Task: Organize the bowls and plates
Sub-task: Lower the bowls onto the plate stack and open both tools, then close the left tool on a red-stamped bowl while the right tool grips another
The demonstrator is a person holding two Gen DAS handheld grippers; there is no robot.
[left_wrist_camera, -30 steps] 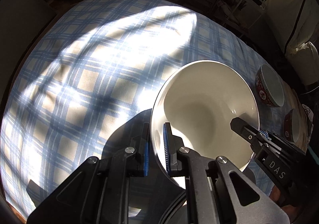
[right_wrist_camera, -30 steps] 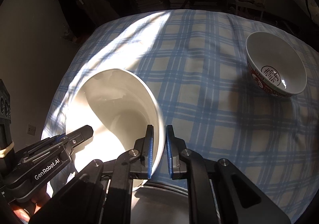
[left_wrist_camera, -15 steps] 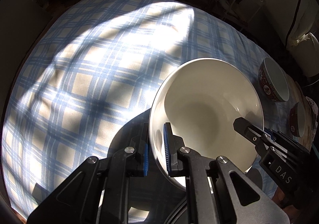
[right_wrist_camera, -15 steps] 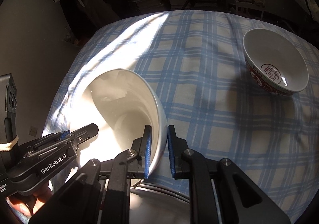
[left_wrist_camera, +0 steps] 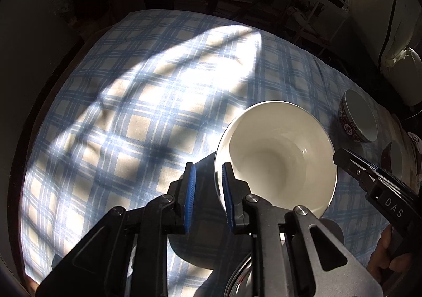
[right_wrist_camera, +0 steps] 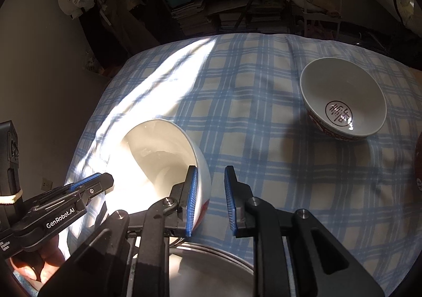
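White letters "DAS" stand on the black right gripper [left_wrist_camera: 340,158], right of the plain white ceramic bowl [left_wrist_camera: 277,157]. "GenRobot.AI" stands on the black left gripper [right_wrist_camera: 105,180], left of that bowl. A dark seal-like character marks the inside bottom of the red-patterned bowl [right_wrist_camera: 343,101].

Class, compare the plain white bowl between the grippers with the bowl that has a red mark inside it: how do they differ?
The white bowl is plain inside; the marked bowl bears a dark red emblem at its bottom. The white bowl sits tilted between the open left gripper and right gripper; the marked bowl stands upright, apart, on the tablecloth. The white bowl lies in sun, the marked bowl in shade. Both look empty.
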